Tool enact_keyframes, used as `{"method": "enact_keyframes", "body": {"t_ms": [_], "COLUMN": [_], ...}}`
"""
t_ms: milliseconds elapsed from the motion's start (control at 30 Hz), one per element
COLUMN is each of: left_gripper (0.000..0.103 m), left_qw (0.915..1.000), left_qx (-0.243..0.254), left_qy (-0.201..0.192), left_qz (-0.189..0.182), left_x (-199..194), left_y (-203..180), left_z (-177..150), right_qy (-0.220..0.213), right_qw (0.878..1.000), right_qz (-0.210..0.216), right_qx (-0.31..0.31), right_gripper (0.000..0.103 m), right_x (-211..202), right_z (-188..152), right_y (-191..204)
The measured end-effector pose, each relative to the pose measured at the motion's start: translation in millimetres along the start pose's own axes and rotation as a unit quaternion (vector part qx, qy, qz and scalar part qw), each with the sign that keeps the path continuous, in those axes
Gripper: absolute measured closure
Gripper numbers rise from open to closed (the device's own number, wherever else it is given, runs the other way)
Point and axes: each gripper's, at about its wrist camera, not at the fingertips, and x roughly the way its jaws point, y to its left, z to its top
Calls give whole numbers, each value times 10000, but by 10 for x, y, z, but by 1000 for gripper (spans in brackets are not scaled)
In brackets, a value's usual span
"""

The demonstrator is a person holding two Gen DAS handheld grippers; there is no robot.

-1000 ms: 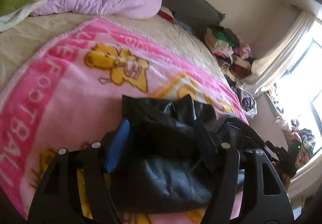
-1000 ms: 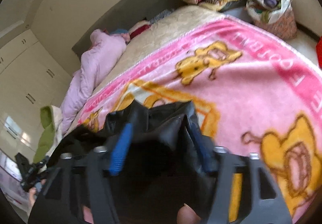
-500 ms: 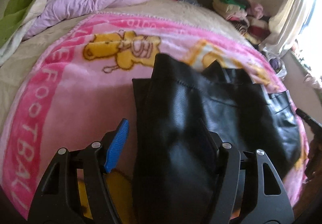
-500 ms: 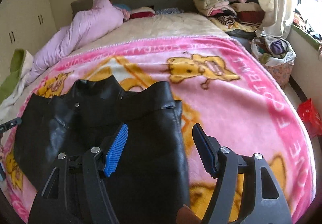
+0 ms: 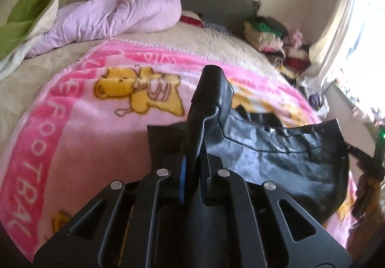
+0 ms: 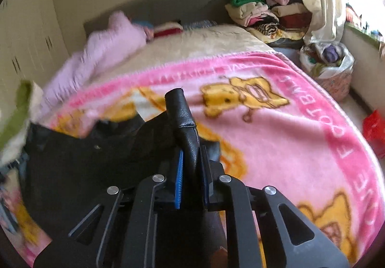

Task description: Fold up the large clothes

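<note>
Both tongs, left (image 5: 192, 171) and right (image 6: 192, 176), angled downward, apparently pinch black garment (image 5: 276, 154).

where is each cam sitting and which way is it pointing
Left wrist: rides the left gripper, looks along its shut fingers toward the headboard; they pinch a fold of the black leather garment.
Right wrist: rides the right gripper, faces the same way, clamped on another fold of that garment.
Shared: the garment, the pink blanket, the lilac duvet, the clothes pile.
</note>
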Motion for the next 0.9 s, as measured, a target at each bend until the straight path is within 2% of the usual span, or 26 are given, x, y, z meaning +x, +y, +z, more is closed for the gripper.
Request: {"method": "enact_keyframes", "body": {"t_ms": [200, 367, 500, 700, 833, 900], "left_gripper": [100, 100, 98, 87, 82, 75], "left_qw": [9998, 9987, 9969, 9965, 9974, 9979], "left_qx": [4, 4, 223, 43, -27, 39], "left_qy": [-14, 218, 325, 440, 352, 251], "left_qz": [187, 459, 686, 713, 635, 601], "left_x": [124, 352, 463, 585, 407, 293], "left_y": [-24, 71, 77, 205, 170, 112], "left_z": [28, -55, -155, -263, -212, -184], "right_qy": [133, 385, 555, 753, 561, 514], "right_qw": [9998, 9983, 9972, 9943, 9952, 9955], "right_qz": [-121, -200, -318, -642, -553, -419], "right_qx": [104, 393, 397, 400, 588, 681], "right_gripper": [91, 91, 88, 76, 56, 48], "right_x": [289, 543, 687, 758, 548, 416], "right_z": [39, -65, -133, -191, -159, -164], "right_y": [-1, -113, -133, -127, -162, -189]}}
